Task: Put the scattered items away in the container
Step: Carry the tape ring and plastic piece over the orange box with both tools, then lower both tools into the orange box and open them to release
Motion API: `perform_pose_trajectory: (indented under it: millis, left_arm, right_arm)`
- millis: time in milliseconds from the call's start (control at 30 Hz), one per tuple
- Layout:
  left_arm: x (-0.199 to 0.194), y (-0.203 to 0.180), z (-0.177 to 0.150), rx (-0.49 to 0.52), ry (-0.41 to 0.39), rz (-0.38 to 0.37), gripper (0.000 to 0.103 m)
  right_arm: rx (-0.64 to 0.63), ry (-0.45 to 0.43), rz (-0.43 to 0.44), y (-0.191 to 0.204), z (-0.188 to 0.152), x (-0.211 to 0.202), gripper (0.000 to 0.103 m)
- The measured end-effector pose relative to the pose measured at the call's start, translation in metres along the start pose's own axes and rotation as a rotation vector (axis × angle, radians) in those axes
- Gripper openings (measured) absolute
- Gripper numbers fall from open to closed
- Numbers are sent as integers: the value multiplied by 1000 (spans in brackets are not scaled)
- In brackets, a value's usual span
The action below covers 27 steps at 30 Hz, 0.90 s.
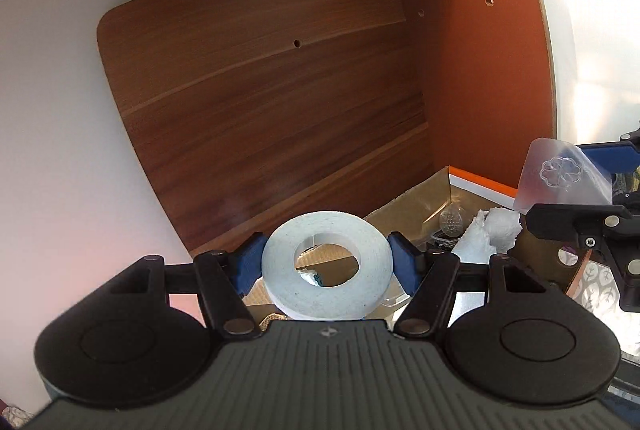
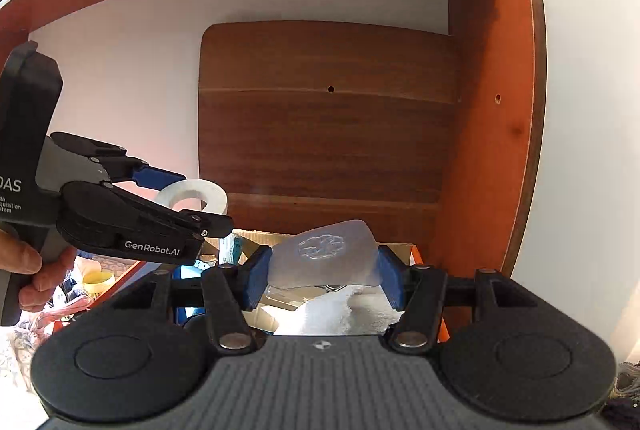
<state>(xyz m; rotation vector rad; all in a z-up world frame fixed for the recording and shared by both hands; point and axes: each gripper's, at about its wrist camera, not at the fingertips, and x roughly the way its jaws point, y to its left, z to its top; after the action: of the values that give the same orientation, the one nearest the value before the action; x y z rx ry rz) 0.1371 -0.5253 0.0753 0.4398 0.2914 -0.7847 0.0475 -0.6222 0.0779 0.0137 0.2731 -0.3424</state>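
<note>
Tape roll [image 1: 326, 262] clamped flat between the left hand-held gripper's [image 1: 326, 262] blue pads, above the open cardboard box [image 1: 456, 186]. Right hand-held gripper [image 2: 324, 274] grips a clear plastic piece [image 2: 324, 254] over the box, above a white cloth [image 2: 340, 314].

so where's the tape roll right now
The tape roll is clamped in the left hand-held gripper, held above the cardboard box, left of the right hand-held gripper.

tape roll [image 1: 326, 264] over box [image 1: 482, 186], cloth [image 1: 490, 234] inside
</note>
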Motion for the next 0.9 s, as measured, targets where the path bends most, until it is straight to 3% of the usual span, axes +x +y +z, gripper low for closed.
perform_pose_trajectory:
  millis: [300,400,700,900]
  left_arm:
    - [72,1,0,-135,155,33,66]
    - [86,0,-8,-131,200,42,66]
    - [94,10,-24,-181,296,28,66]
    - [86,15,-36,-184,304,38,66]
  right_arm:
    - [6,112,-62,-28,4,73,55]
    - [12,156,-59,-32,2,92,55]
    - [63,238,-44,-36,-10,126,56]
    - [61,262,-54,-34,-11,130,57]
